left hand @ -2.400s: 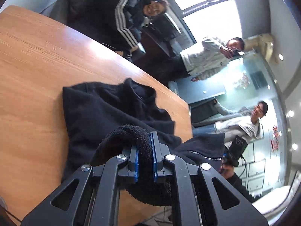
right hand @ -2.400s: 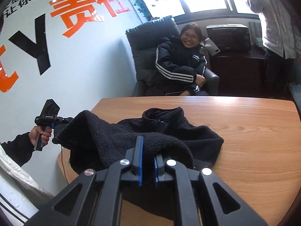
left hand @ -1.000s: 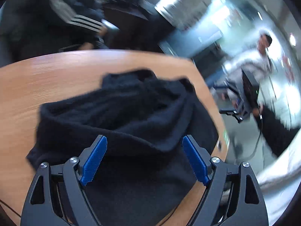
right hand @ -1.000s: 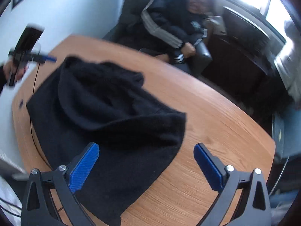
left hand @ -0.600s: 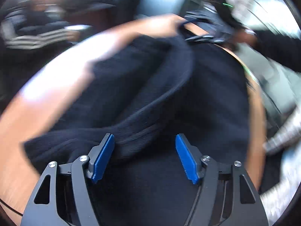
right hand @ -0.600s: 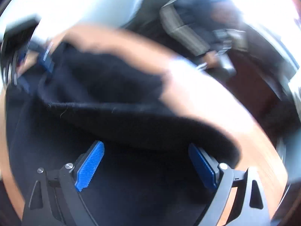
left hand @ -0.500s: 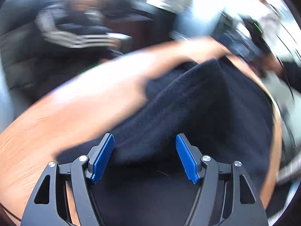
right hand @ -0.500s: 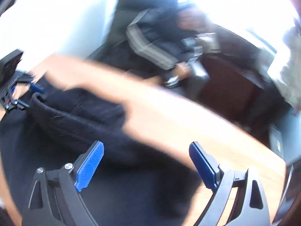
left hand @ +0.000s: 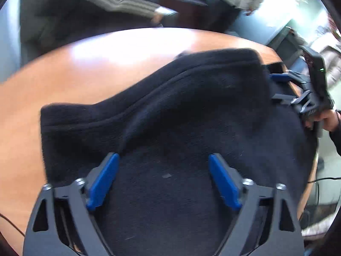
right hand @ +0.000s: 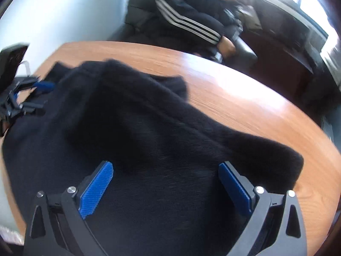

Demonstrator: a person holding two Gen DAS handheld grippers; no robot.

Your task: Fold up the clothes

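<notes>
Between the spread jaws of the left gripper [left hand: 163,160] lies a black fleece jacket [left hand: 191,111], folded over on a wooden table [left hand: 85,70]; the blue pads [left hand: 102,181] stand wide apart and grip nothing, with fleece filling the gap between them and running on ahead. Ahead of these jaws a thick folded edge with a seam crosses from lower left to upper right, and beyond that edge bare tabletop shows, bright with glare. To the right of the jaws, at the far corner of the jacket, the right gripper [left hand: 281,85] appears with its own blue pad showing, its tips at the cloth's edge; whether they touch it is unclear. The right gripper [right hand: 165,166] is likewise wide open and holds nothing, its fingers [right hand: 96,189] spread over the dark cloth. Ahead of its jaws the jacket [right hand: 149,128] rises in a soft ridge, with a small raised flap at its far side, and the table [right hand: 245,98] curves round beyond and to the right. Left of these jaws the left gripper [right hand: 36,91] sits at the jacket's far corner. Beyond the table a person in a striped black top [right hand: 191,21] sits in a dark armchair [right hand: 136,6]. Both views are somewhat blurred.
</notes>
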